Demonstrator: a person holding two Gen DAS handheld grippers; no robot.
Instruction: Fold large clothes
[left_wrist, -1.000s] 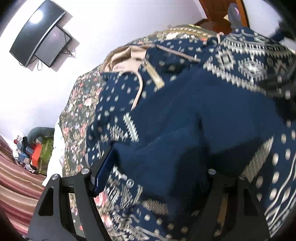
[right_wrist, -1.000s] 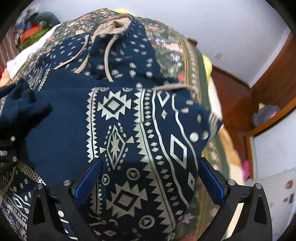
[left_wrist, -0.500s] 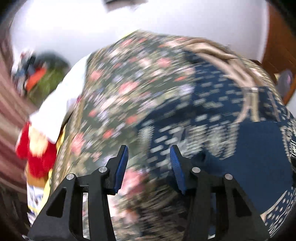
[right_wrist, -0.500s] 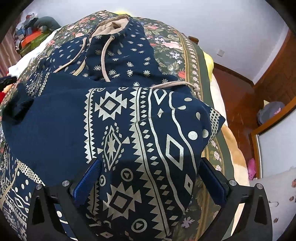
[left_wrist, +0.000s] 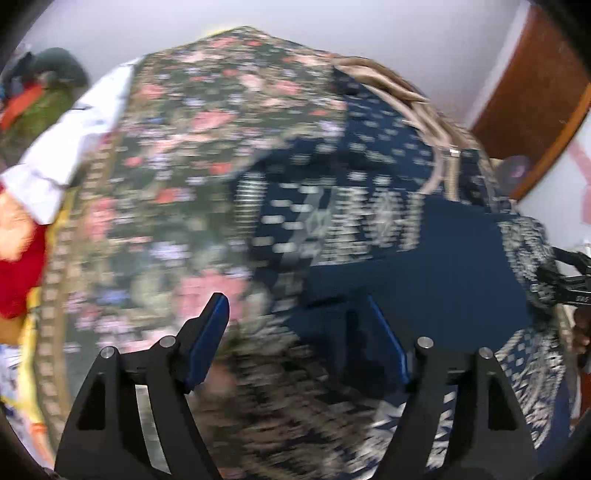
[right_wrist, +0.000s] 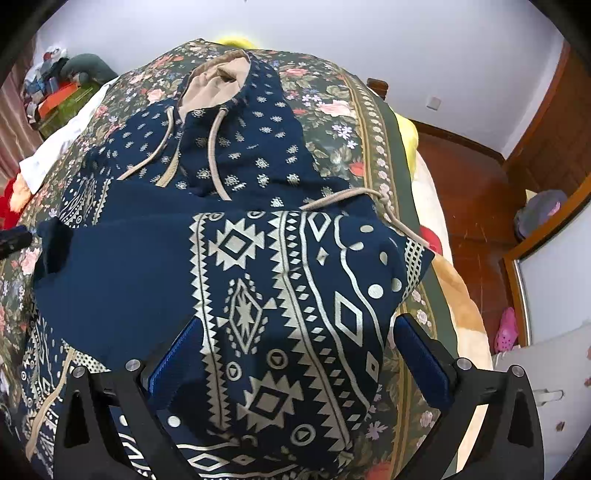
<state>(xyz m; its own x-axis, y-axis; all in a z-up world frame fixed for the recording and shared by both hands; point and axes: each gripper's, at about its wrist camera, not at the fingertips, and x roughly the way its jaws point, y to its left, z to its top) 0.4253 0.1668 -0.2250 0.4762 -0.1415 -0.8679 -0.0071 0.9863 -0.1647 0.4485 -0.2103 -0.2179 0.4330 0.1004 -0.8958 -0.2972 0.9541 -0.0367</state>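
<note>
One navy patterned hoodie (right_wrist: 280, 280) lies on one floral bedspread (right_wrist: 332, 110), with two beige drawstrings (right_wrist: 212, 155) hanging from the hood at upper centre of the right wrist view. Two grippers are counted: the right gripper (right_wrist: 295, 354) at the bottom of its own view, the left gripper (left_wrist: 299, 339) at the bottom of its own. One pink shoe (right_wrist: 506, 330) sits at right, and one wall socket (right_wrist: 435, 102) at upper right.

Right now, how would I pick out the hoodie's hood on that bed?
Start at the floral bedspread covering the bed, then find the navy patterned hoodie spread on it. Its hood lies at the far end, the only part showing plain beige lining, with two beige drawstrings trailing down from it.
</note>
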